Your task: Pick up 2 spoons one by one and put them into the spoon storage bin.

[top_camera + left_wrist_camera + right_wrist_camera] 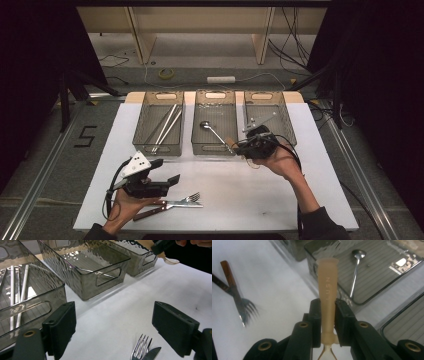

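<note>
the right claw (327, 315) is closed on a tan handle (327, 287), poised over the middle bin (214, 127) where a spoon (212, 130) lies, likely sorting like with like. the left claw (113, 325) gapes empty above the fork (186, 199) and knife (167, 206) on the worktop (250, 195), ready to pick.

**Where the three cameras sit**

The high view looks forward and down from the near edge of the table (320, 200), taking in the whole top and the floor beyond. The left gripper view sits low and close near the front edge, facing the three bins (85, 272) at the far edge. The right gripper view looks down from close above the middle bin (387, 272). All three share that bin and the fork (192, 198).
</note>
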The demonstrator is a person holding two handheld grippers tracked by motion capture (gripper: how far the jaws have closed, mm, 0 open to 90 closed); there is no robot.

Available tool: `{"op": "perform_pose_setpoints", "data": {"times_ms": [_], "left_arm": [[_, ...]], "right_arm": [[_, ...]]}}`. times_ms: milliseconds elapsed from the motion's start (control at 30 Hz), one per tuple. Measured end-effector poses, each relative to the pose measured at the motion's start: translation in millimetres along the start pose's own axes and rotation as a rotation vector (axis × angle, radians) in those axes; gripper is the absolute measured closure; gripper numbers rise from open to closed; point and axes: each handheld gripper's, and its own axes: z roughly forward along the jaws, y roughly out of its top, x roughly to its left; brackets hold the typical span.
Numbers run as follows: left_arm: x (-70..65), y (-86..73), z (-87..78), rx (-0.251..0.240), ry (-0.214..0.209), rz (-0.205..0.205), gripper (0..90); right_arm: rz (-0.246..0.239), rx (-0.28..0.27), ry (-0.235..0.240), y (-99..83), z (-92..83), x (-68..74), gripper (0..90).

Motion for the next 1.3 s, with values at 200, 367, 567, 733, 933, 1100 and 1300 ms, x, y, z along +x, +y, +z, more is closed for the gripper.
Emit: {"op": "perform_pose_setpoints", "data": {"times_ms": [200, 367, 567, 733, 933, 1100, 1300], "left_arm": [[0.1, 0.3, -1.2, -0.013, 0.006, 0.005, 18.4], [0.3, 0.5, -2.2, -0.020, 0.009, 0.004, 18.2], [0.1, 0.8, -2.9, -0.031, 0.012, 0.006, 17.9], [0.6, 0.9, -3.5, -0.036, 0.017, 0.006, 17.9], [0.5, 1.1, -4.2, -0.042, 0.018, 0.006, 17.9], [0.5, 1.0, -4.2, -0.043, 0.018, 0.006, 17.9], [0.7, 1.1, -4.5, -0.044, 0.019, 0.008, 17.8]], "right_arm": [[0.026, -0.044, -0.013, 17.9, 2.7, -7.6, 77.4], [0.045, -0.070, -0.025, 32.9, 6.3, -13.0, 77.4], [0.069, -0.103, -0.033, 46.1, 10.7, -18.8, 77.3], [0.082, -0.113, -0.041, 55.5, 15.2, -21.9, 77.3], [0.107, -0.123, -0.051, 64.6, 26.2, -27.9, 77.3], [0.127, -0.128, -0.071, 70.9, 37.1, -32.2, 77.3], [0.158, -0.134, -0.094, 74.4, 46.5, -39.1, 77.3]]}}
